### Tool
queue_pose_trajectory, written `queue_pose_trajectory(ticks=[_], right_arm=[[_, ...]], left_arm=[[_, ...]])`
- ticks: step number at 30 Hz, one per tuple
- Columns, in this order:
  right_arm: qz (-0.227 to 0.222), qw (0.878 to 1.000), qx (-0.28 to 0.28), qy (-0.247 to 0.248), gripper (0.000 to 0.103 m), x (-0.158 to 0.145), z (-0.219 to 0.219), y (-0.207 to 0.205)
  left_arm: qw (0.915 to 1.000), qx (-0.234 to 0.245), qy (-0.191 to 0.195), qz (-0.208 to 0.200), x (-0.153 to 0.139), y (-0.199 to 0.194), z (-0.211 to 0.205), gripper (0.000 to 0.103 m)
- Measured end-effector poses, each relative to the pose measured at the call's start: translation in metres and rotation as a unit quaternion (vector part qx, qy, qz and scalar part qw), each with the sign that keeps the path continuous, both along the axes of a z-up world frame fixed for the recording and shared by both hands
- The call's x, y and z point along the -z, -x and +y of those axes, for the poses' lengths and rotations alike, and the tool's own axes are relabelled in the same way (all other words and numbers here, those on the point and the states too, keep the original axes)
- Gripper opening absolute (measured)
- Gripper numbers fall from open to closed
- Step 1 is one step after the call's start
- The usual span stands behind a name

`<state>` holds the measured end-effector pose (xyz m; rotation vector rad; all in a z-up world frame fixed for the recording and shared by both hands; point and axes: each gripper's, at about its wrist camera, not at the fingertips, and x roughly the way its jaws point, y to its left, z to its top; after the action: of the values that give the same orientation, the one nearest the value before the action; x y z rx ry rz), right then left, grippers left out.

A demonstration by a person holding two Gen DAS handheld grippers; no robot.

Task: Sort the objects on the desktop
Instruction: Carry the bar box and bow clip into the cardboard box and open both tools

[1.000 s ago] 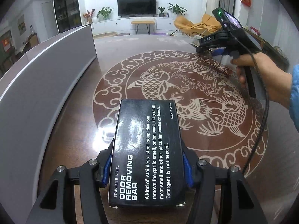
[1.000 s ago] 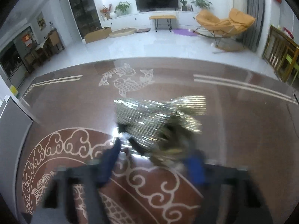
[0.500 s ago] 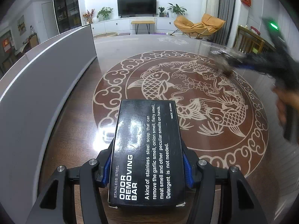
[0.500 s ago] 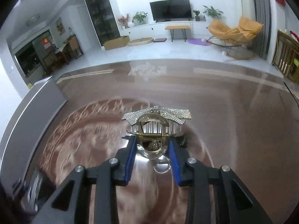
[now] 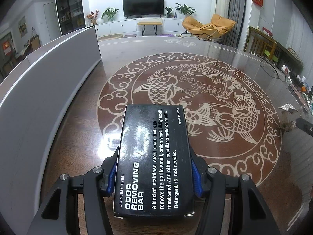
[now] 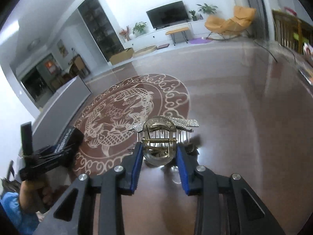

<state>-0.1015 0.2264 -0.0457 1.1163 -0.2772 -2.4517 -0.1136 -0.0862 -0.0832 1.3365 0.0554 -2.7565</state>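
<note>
1. The left gripper (image 5: 153, 173) is clamped on the black box (image 5: 154, 156), a stiff, light carton taken by its long sides, above the counter (image 5: 225, 168) near its left edge.
2. The right gripper (image 6: 159, 157) is clamped on the rhinestone hair clip (image 6: 163, 135), a fragile, slippery thing pinched at its spring hinge, above the counter's right part.

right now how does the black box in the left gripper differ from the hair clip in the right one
The black box is a plain, flat rectangle with white lettering; the hair clip is gold metal with a spring, comb teeth and sparkly rhinestone bow. The box fills the left gripper; the clip is narrower in the right gripper. Both are clamped between blue pads above the table.
</note>
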Motion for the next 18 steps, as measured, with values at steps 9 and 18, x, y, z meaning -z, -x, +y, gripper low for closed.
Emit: queue_pose_trajectory(ticks=[9,18], right_arm=[[0.003,1.000,-0.013,-0.018,0.035,-0.010,-0.003,-0.020],[0.030,0.996,-0.071,-0.034,0.035,-0.037,-0.048,-0.038]], left_arm=[[0.9995,0.003,-0.032,0.001,-0.003,-0.009,-0.005,0.057],[0.9951,0.014,-0.080,0.055,-0.063,-0.055,-0.018,0.057]])
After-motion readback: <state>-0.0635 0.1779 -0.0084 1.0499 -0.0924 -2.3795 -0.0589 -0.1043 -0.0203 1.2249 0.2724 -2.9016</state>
